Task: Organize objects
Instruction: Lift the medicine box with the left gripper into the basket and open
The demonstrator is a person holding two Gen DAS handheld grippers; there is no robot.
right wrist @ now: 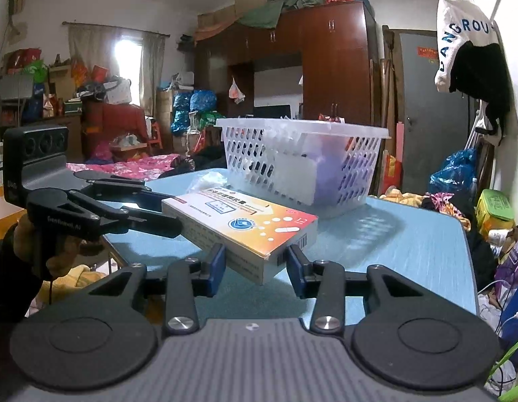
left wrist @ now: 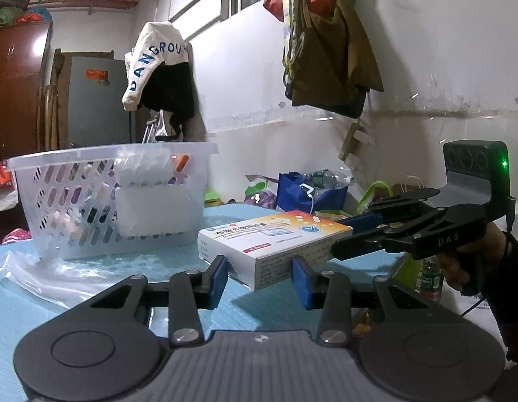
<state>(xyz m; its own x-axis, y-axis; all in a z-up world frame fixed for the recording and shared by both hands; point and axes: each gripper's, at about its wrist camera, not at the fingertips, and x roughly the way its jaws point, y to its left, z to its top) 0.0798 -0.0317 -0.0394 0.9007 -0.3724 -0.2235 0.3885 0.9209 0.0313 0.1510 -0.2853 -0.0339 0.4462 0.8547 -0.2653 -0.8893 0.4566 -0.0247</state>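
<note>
Right wrist shows a wardrobe; left shows hanging bags instead.

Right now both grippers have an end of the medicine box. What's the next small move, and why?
Probably carry the medicine box level toward the white basket and over its rim. The left gripper and right gripper each clamp an end, the box hangs above the blue table, and the basket stands just behind it.

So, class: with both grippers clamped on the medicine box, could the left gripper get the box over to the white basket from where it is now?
Probably yes. The left gripper and right gripper hold the box off the table, and nothing stands between it and the basket. The basket's rim sits higher than the box, though.
</note>
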